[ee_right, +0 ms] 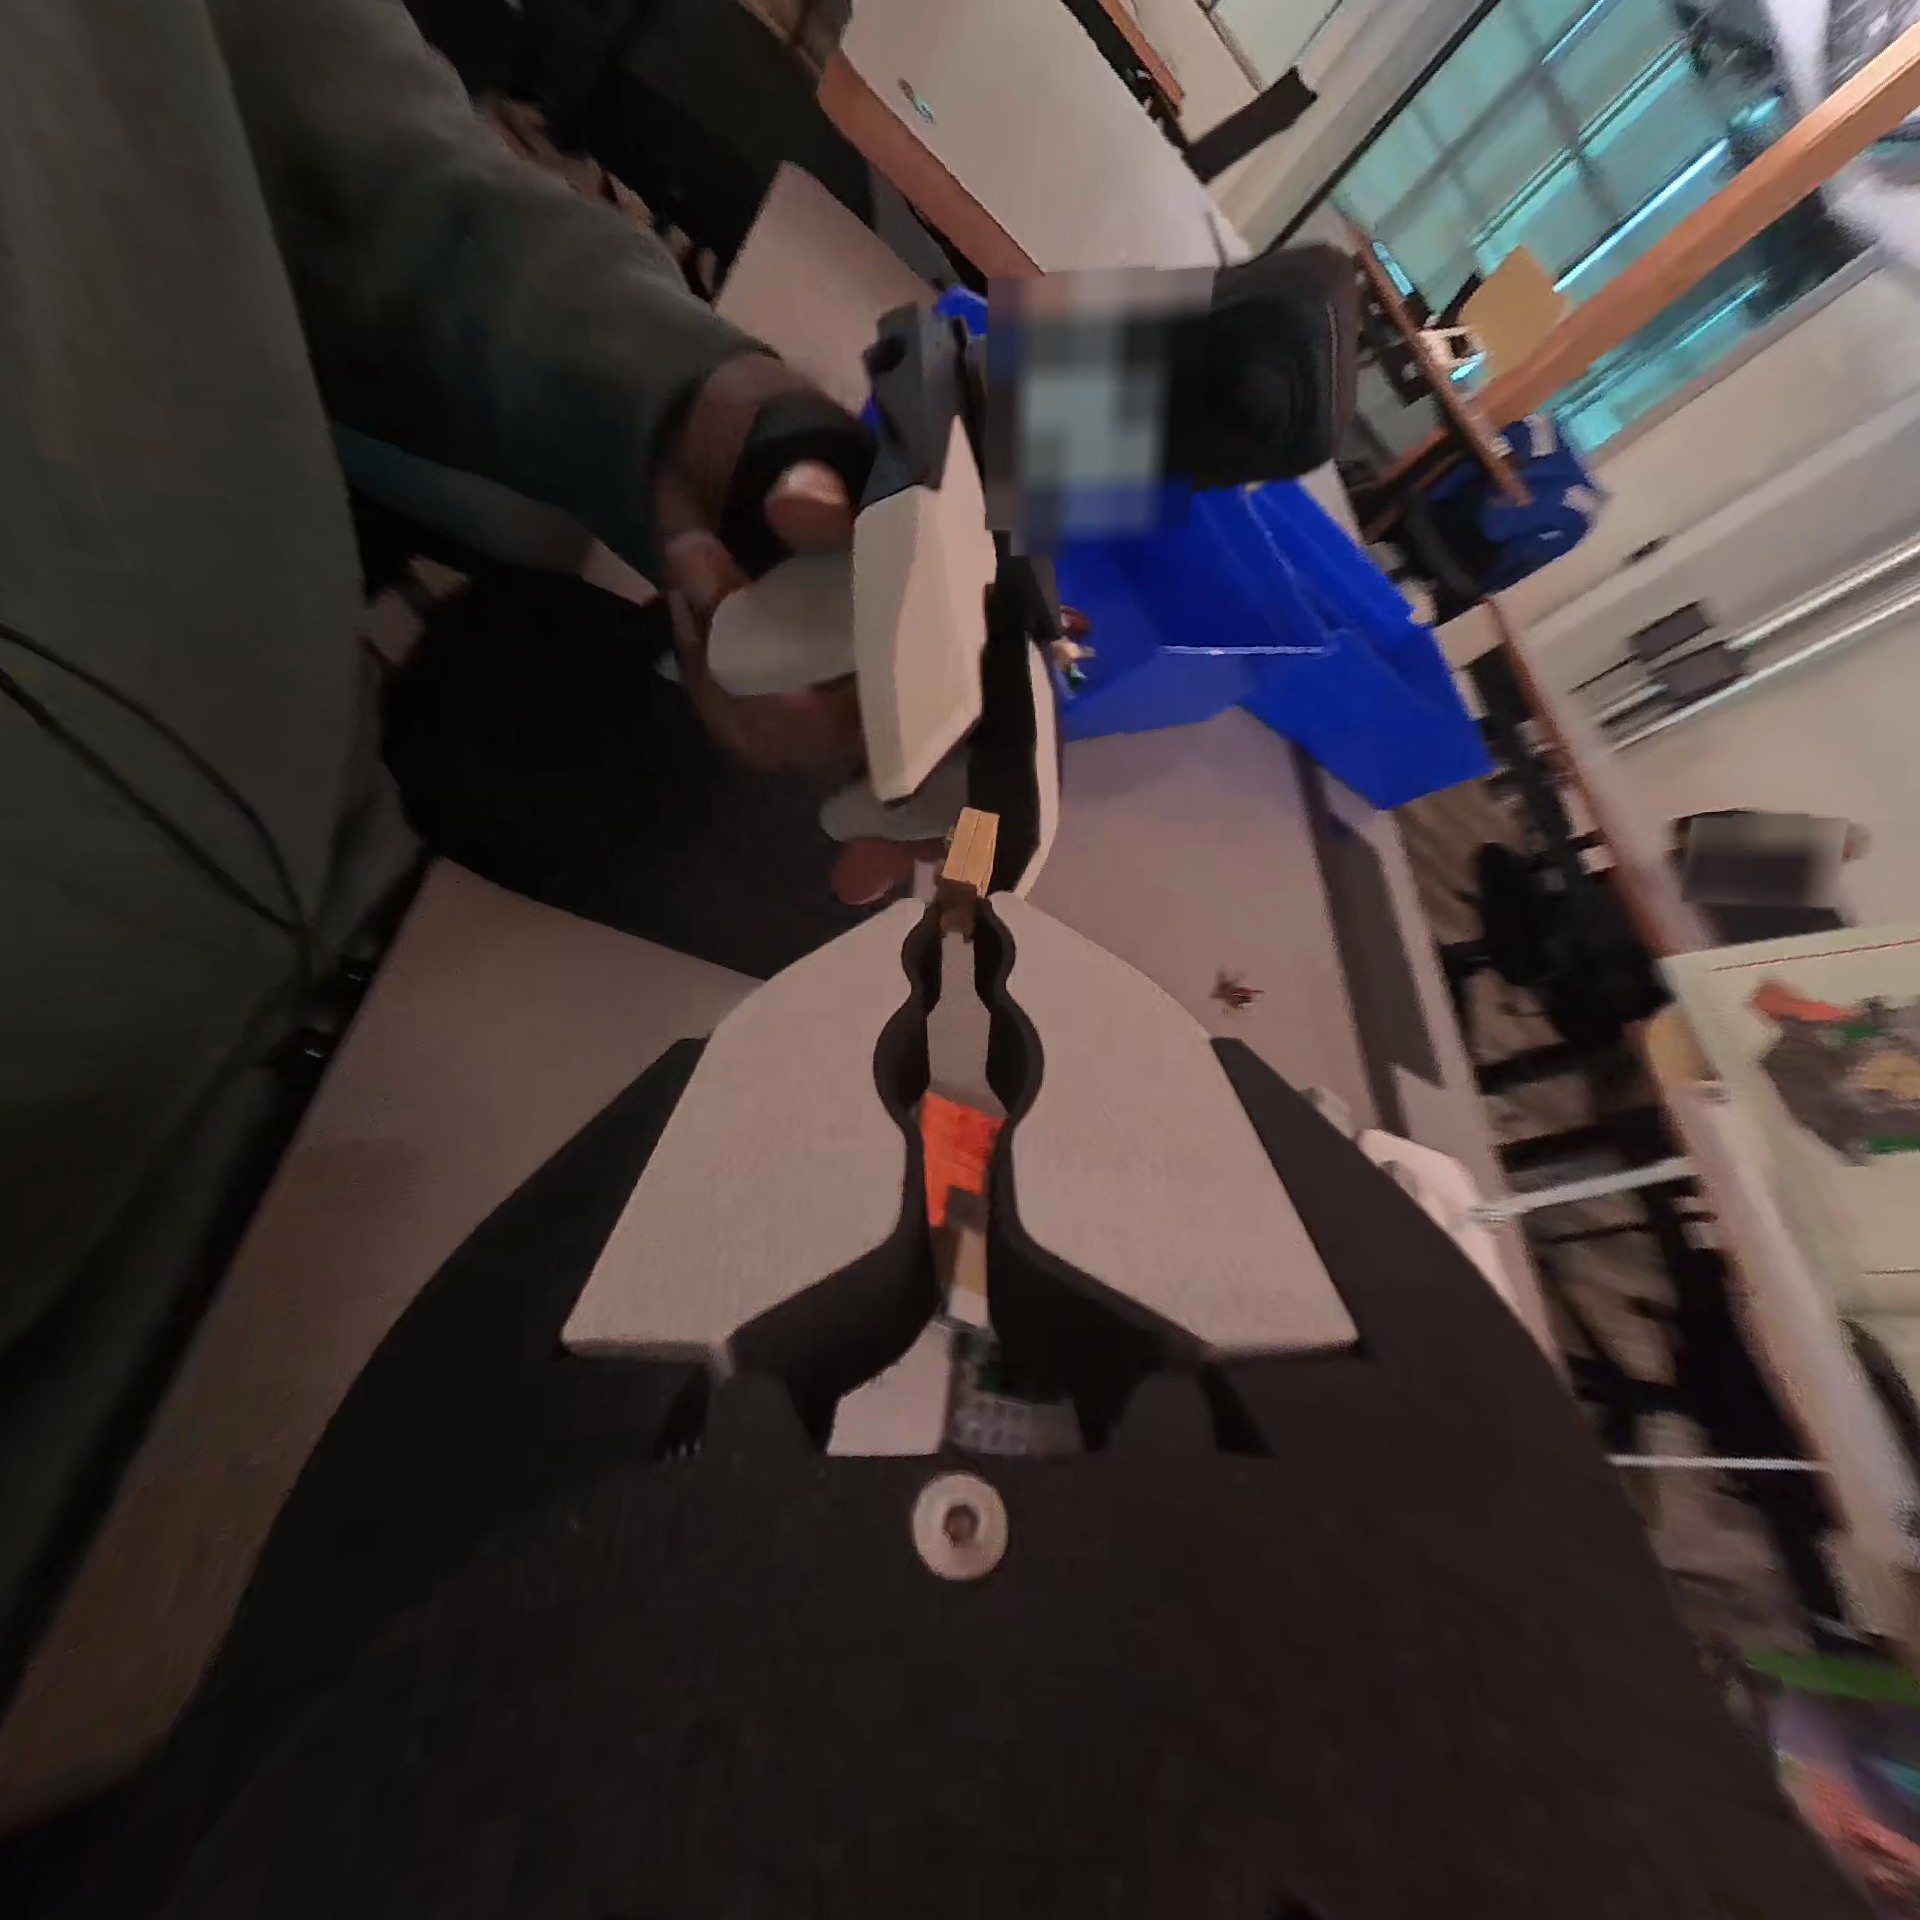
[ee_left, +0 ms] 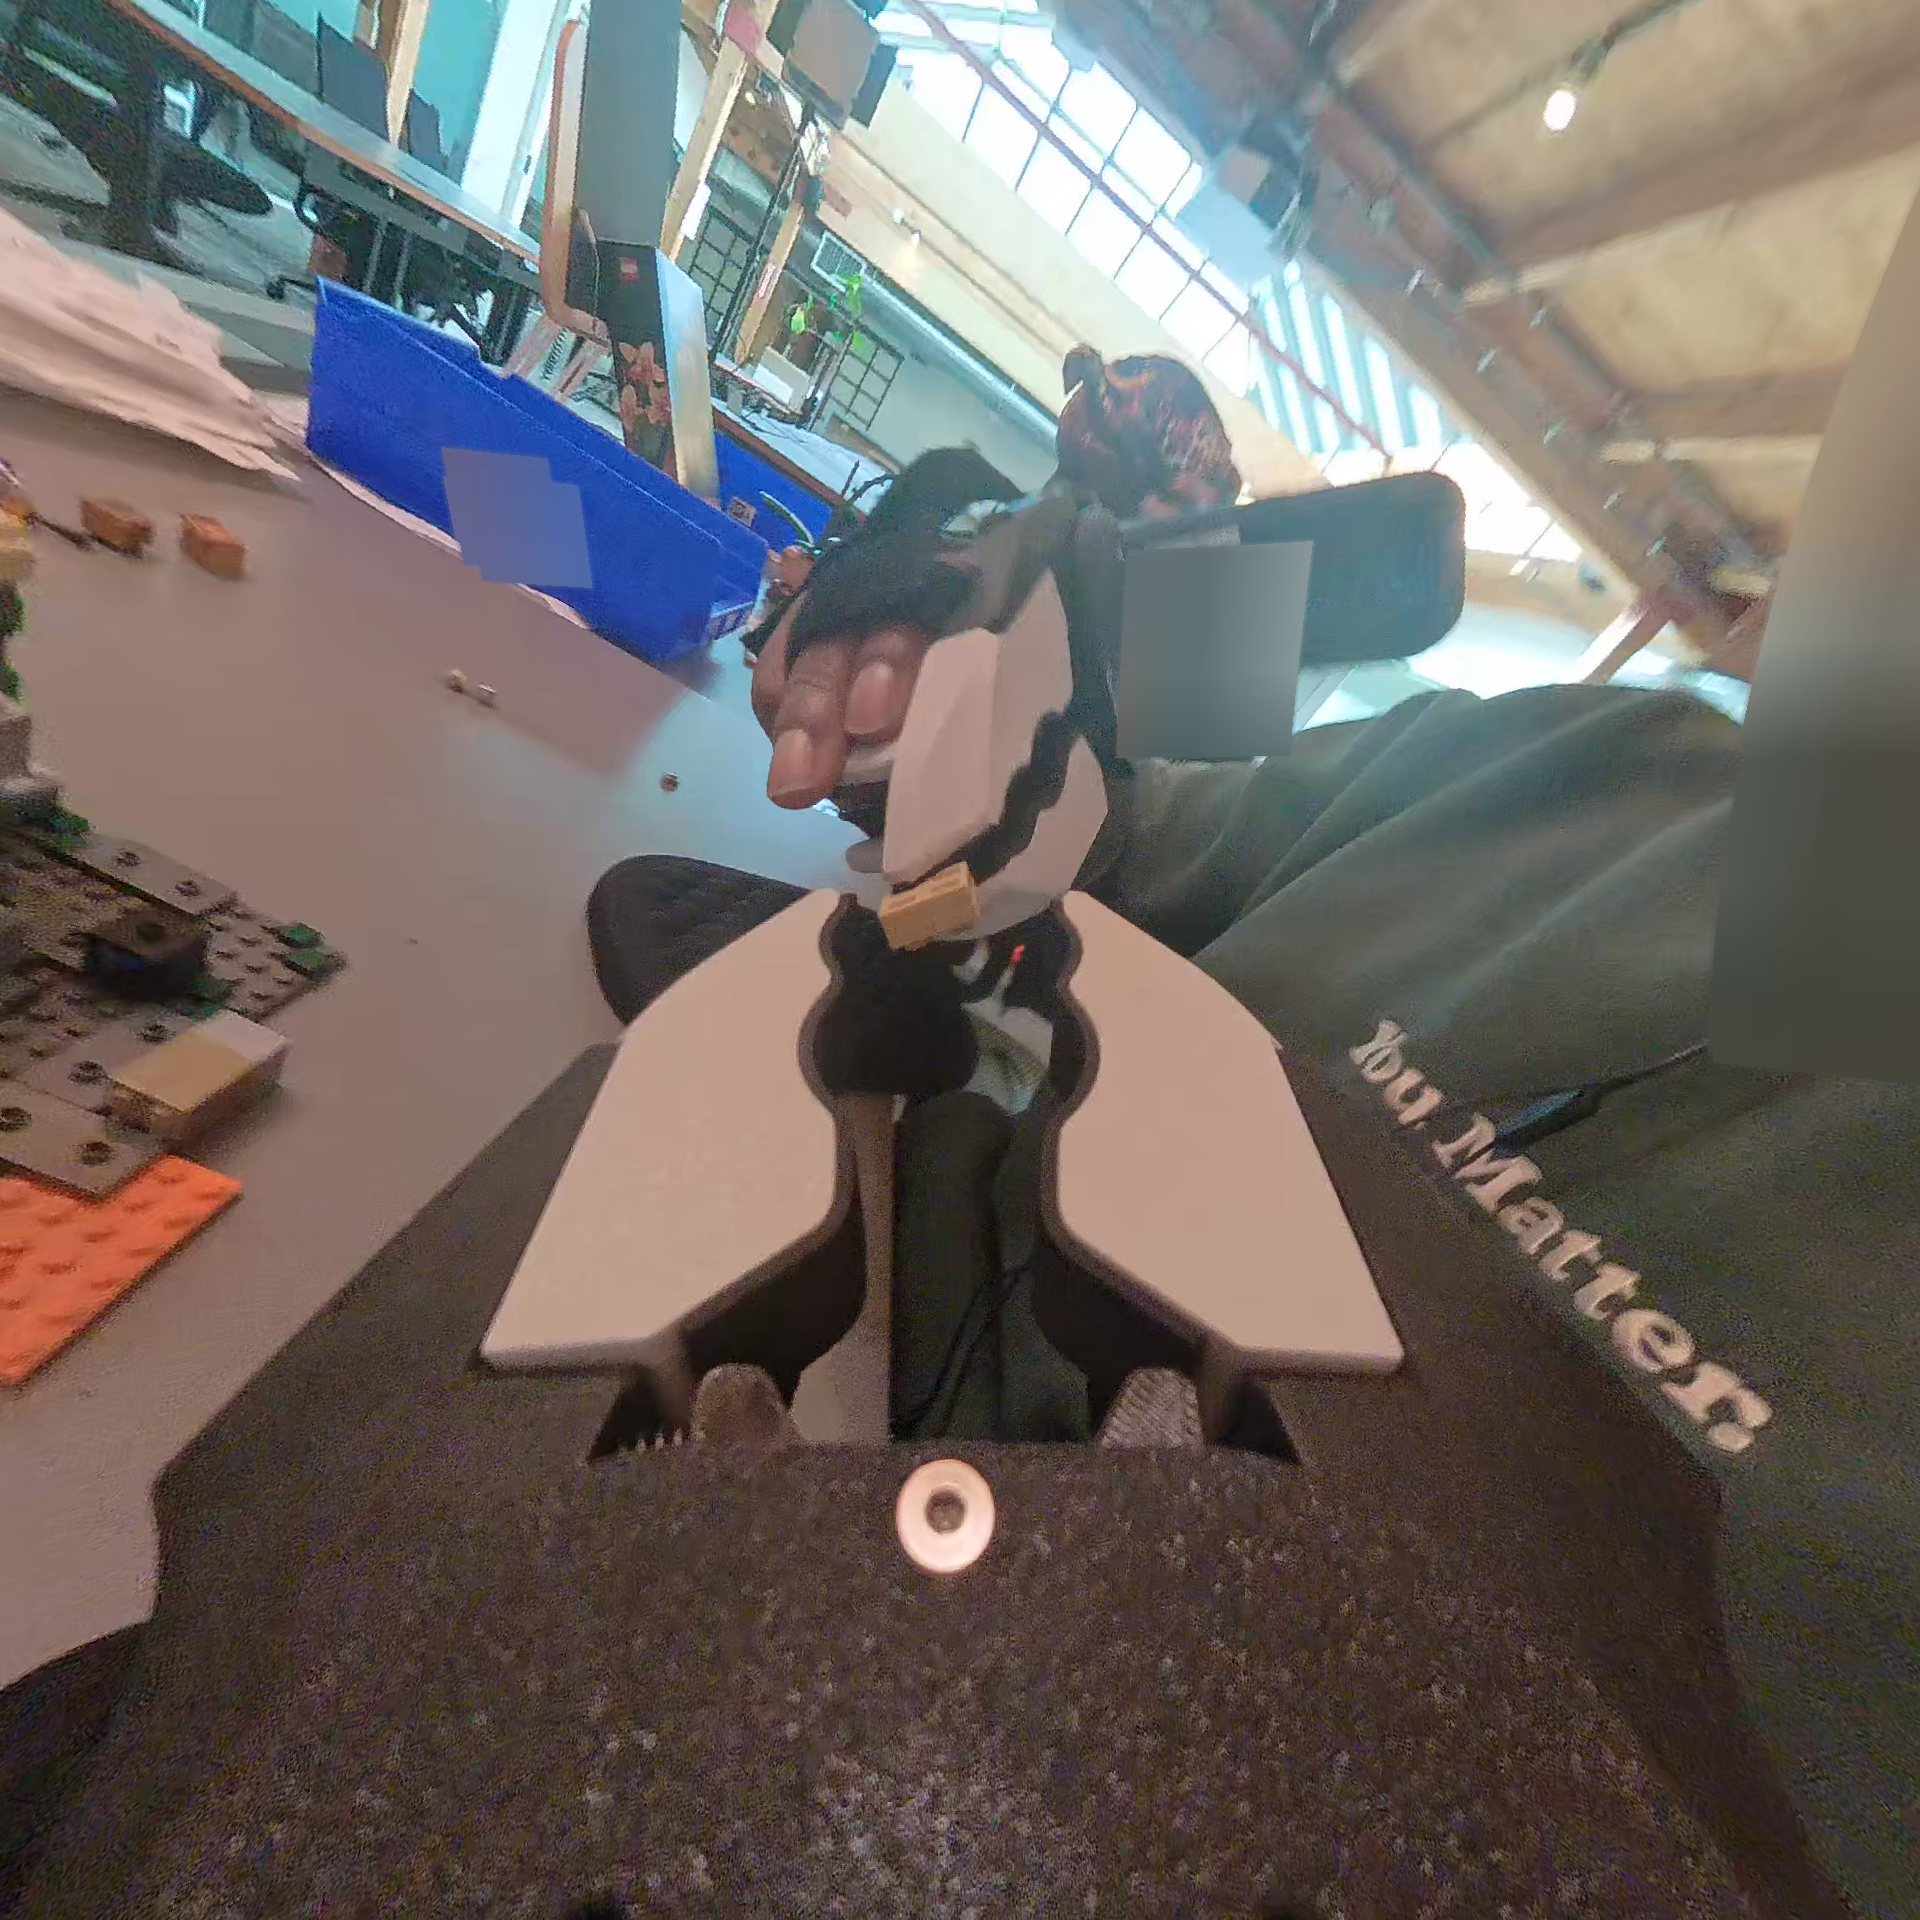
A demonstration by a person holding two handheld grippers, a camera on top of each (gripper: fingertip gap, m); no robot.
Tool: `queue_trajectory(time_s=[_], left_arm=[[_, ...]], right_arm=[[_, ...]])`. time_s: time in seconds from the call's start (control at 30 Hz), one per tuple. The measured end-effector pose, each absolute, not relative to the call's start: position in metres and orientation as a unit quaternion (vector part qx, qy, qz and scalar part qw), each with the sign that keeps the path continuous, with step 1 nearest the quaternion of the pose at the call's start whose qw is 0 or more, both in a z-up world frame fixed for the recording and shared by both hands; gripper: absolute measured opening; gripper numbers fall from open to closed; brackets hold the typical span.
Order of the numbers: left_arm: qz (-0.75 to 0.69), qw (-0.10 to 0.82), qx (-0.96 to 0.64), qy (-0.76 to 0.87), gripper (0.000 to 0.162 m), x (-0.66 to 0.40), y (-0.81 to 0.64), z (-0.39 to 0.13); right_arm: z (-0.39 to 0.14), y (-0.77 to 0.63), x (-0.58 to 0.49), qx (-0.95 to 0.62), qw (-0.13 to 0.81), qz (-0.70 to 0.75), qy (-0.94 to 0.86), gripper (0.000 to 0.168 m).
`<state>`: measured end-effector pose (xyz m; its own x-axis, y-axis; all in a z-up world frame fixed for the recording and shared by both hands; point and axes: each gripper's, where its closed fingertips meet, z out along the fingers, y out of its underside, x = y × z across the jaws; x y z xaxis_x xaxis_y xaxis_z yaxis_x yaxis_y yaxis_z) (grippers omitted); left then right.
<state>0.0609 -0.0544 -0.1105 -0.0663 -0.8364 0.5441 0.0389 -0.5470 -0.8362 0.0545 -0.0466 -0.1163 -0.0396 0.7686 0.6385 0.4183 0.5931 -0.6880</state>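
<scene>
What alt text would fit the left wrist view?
The right gripper, in a person's hand, pinches a small tan brick at the tips of the open left gripper. At left, a grey table holds a blue bin and studded plates.

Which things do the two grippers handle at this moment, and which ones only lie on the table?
Handled:
- tan brick, clamped in the right gripper
- left gripper, open, its tips close to that brick

Lying about:
- blue bin
- two brown bricks
- orange plate
- grey studded baseplate
- stack of papers
</scene>
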Motion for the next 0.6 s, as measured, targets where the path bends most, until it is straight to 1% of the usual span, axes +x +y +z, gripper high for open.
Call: queue_trajectory(time_s=[0.1,0.13,0.17,0.2,0.33,0.5,0.6], left_arm=[[-0.657,0.311,-0.612,0.312,0.029,0.063,-0.052,-0.116],[-0.656,0.306,-0.617,0.308,0.026,0.064,-0.051,-0.118],[-0.655,0.302,-0.621,0.306,0.019,0.065,-0.052,-0.120],[-0.655,0.298,-0.624,0.306,0.017,0.065,-0.052,-0.121],[-0.650,0.286,-0.628,0.317,0.017,0.066,-0.054,-0.128],[-0.658,0.276,-0.622,0.321,0.020,0.065,-0.058,-0.127],[-0.629,0.300,-0.628,0.346,0.017,0.064,-0.057,-0.129]], right_arm=[[-0.116,-0.045,0.054,-0.390,0.575,0.100,-0.712,0.006],[-0.117,-0.044,0.055,-0.381,0.580,0.078,-0.716,0.005],[-0.118,-0.043,0.055,-0.371,0.581,0.056,-0.722,0.006],[-0.120,-0.042,0.056,-0.361,0.582,0.035,-0.728,0.006],[-0.126,-0.043,0.057,-0.320,0.581,-0.021,-0.748,0.006],[-0.129,-0.047,0.055,-0.277,0.586,-0.067,-0.759,0.005],[-0.129,-0.047,0.054,-0.280,0.589,-0.061,-0.756,0.005]])
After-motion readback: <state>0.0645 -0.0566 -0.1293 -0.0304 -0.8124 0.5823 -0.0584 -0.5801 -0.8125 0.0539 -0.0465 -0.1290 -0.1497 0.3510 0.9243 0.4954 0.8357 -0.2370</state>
